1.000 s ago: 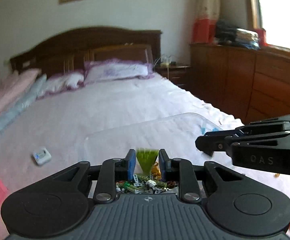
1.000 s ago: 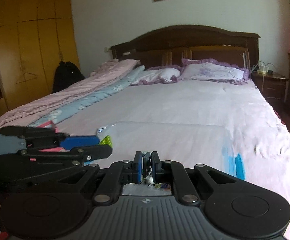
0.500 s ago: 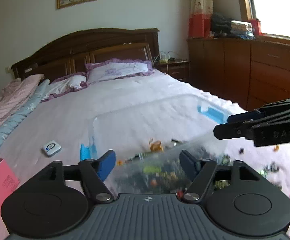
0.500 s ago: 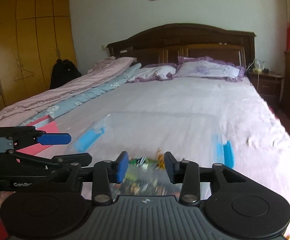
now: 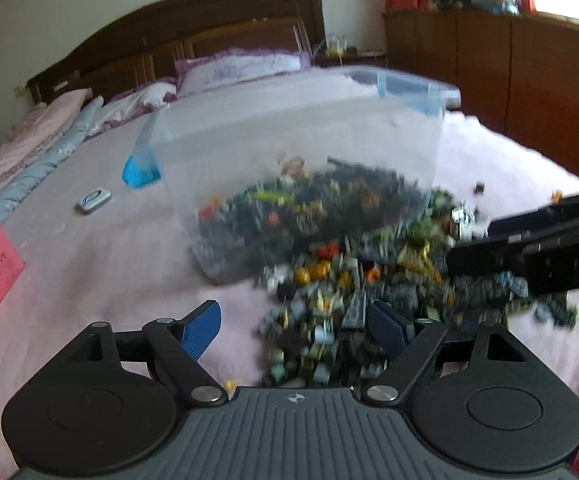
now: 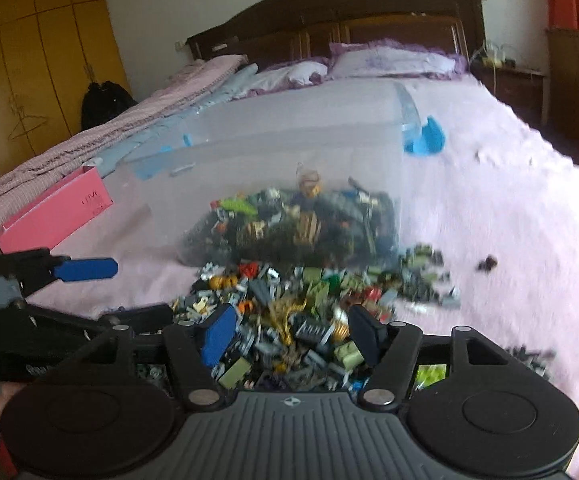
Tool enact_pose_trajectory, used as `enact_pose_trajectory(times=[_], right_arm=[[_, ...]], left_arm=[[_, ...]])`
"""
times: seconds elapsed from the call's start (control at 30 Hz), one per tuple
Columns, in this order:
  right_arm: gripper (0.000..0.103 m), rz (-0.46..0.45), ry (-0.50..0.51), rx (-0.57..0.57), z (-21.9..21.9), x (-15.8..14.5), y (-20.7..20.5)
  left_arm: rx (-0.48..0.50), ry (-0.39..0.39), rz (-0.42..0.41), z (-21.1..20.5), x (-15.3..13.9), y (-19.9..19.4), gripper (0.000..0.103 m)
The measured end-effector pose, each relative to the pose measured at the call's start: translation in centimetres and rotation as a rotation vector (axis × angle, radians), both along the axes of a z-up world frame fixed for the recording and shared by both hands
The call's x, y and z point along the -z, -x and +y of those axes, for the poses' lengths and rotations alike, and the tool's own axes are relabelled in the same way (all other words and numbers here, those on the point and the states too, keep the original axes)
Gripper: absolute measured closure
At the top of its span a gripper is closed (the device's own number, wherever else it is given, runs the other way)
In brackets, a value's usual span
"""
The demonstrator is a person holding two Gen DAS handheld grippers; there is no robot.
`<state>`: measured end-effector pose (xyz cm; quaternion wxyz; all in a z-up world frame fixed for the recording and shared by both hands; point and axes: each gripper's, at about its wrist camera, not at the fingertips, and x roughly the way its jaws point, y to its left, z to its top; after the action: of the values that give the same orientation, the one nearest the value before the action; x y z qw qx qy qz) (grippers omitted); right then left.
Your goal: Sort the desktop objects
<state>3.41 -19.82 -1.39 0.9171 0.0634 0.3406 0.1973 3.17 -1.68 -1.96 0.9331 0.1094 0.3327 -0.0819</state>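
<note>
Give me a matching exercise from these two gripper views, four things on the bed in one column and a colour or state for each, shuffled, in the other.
Things:
1. storage bin
2. toy bricks
3. box
4. left hand-held gripper

Descriptions:
A. pink, lettered
B. clear, tipped over
C. open, holding nothing
D. mixed colours, spilled in a heap

Pairs: 1-B, 2-D, 3-A, 4-C

2 wrist views are taken from behind each gripper, angled downward and forward across the bed (image 5: 89,280) toward the headboard (image 6: 329,8), set close over the brick pile (image 6: 289,312). The tipped clear bin (image 5: 289,140) and pink box (image 6: 49,216) are shared by both.
</note>
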Motion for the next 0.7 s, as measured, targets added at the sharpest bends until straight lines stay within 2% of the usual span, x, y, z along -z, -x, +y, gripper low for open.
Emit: enact_pose_trajectory(times=[0.07, 0.2, 0.23, 0.33, 0.4, 0.43, 0.47, 0.5, 0.53, 0.7], right_arm=[[0.036, 0.008, -0.010, -0.009, 0.5, 0.6, 0.3], [0.035, 0.088, -0.022, -0.032, 1.7, 1.3, -0.3], [0.037, 0.080, -0.028, -0.035, 1.9, 1.2, -0.4], [0.046, 0.027, -0.033, -0.031, 2.4, 0.9, -0.4], [0.060, -0.007, -0.010, -0.015, 2.6, 0.6, -0.6], [0.072, -0.005, 0.001, -0.001, 2.6, 0.7, -0.9], [0.083, 0.002, 0.010, 0.013, 2.6, 0.8, -1.2], [0.087, 0.011, 0.016, 0.024, 2.5, 1.0, -1.5], [0.087, 0.019, 0.021, 0.033, 2.4, 1.2, -1.8], [0.087, 0.006, 0.070, 0.058, 2.1, 1.5, -1.5]], left_arm=[[0.002, 0.013, 0.011, 0.6, 0.4, 0.6, 0.022], [0.030, 0.057, 0.010, 1.4, 0.4, 1.5, 0.022], [0.031, 0.060, 0.011, 1.5, 0.4, 1.7, 0.022], [0.012, 0.052, 0.018, 1.9, 0.8, 1.7, 0.022], [-0.003, 0.056, 0.016, 2.2, 0.8, 1.5, 0.025], [-0.011, 0.059, 0.013, 2.3, 0.7, 1.3, 0.032], [-0.025, 0.062, 0.000, 2.3, 0.5, 1.1, 0.044], [-0.040, 0.060, -0.007, 2.1, 0.4, 0.9, 0.050], [-0.043, 0.056, -0.007, 2.0, 0.4, 0.6, 0.057], [0.051, 0.053, -0.012, 0.0, 0.5, -0.1, 0.059]])
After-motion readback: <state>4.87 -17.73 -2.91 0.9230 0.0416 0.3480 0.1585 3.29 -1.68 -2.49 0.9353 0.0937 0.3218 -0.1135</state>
